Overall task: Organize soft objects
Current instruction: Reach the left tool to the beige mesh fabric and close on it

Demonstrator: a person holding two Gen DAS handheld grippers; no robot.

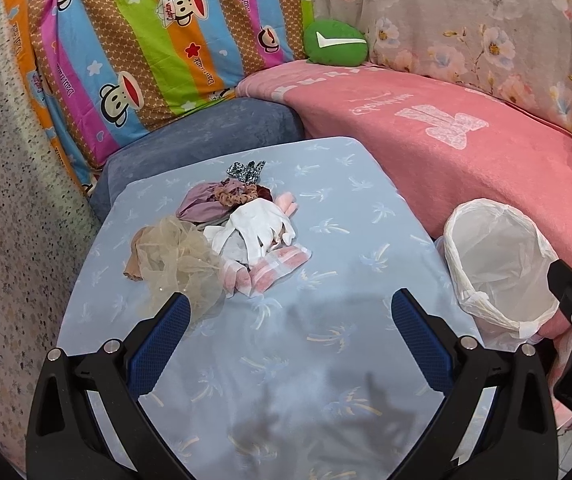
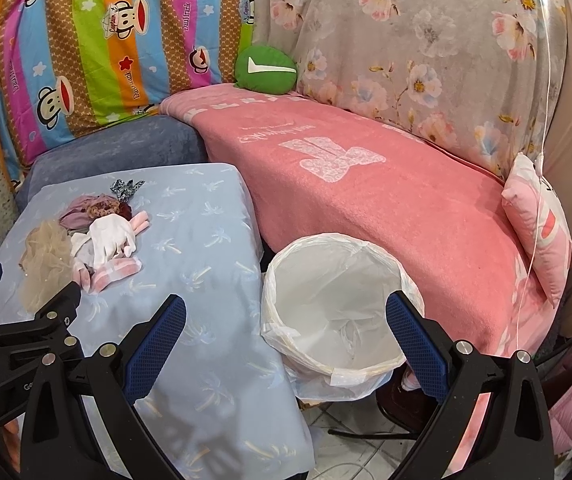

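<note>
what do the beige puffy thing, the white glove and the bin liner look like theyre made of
Beige puff: sheer tulle-like mesh, see-through and gathered.
White glove: matte woven fabric, likely cotton, limp and creased.
Bin liner: thin translucent plastic film, crinkled, folded over the rim.

Near half of the blue table lies bare; the fabric pile blocks far-left, the lined bin stands right.
</note>
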